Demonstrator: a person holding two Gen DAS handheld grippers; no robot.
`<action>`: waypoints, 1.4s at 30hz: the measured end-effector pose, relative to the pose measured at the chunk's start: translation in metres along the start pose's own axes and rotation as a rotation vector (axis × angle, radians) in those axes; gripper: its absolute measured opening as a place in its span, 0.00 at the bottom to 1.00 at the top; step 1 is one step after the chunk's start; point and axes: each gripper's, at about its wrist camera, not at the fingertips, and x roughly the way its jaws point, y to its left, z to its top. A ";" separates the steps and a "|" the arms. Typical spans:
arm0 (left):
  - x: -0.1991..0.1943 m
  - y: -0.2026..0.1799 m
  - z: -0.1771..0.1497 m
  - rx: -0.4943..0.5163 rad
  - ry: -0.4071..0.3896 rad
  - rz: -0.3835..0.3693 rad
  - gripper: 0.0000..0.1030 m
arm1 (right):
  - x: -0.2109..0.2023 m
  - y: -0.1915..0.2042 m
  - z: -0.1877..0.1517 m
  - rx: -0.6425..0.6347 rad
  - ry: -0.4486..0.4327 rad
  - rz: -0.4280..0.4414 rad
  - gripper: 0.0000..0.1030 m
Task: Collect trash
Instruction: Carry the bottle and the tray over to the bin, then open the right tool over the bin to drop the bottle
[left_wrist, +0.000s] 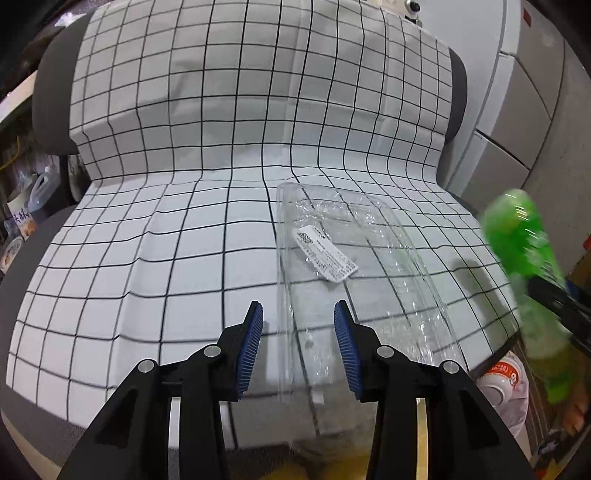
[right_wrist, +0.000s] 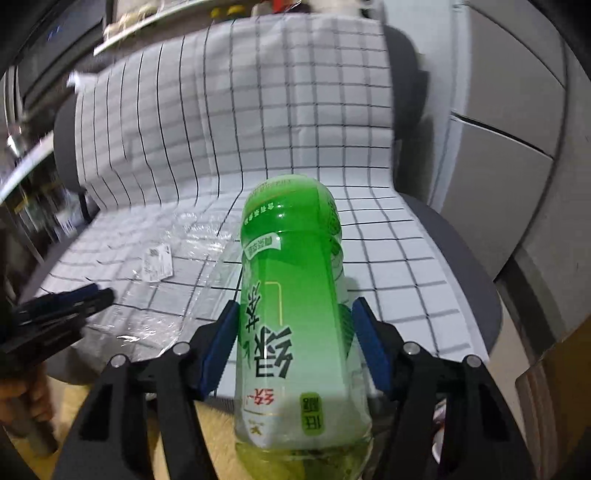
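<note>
A clear plastic tray (left_wrist: 354, 266) with a white label lies on the seat of a chair covered in white grid-pattern cloth (left_wrist: 166, 258). My left gripper (left_wrist: 298, 314) is open just above the tray's near left edge, empty. My right gripper (right_wrist: 293, 310) is shut on a green tea bottle (right_wrist: 295, 295), held upside down above the seat's front right. In the left wrist view the bottle (left_wrist: 524, 243) shows blurred at the right edge. The tray (right_wrist: 177, 258) and the left gripper (right_wrist: 74, 299) show at the left of the right wrist view.
The chair's cloth-covered backrest (left_wrist: 258, 92) rises behind the seat. Grey cabinets (left_wrist: 524, 110) stand to the right. A white bag holding a cup (left_wrist: 502, 384) sits below the seat's right edge. Cluttered shelves (left_wrist: 22, 206) are on the left.
</note>
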 end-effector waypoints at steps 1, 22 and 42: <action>0.004 -0.001 0.003 0.001 0.001 0.001 0.40 | -0.006 -0.004 -0.003 0.011 -0.009 0.000 0.60; -0.042 -0.041 0.004 0.022 -0.079 -0.172 0.06 | -0.033 -0.029 -0.016 0.113 -0.094 0.009 0.60; -0.045 -0.224 -0.028 0.312 -0.044 -0.471 0.07 | -0.127 -0.185 -0.128 0.487 -0.106 -0.493 0.61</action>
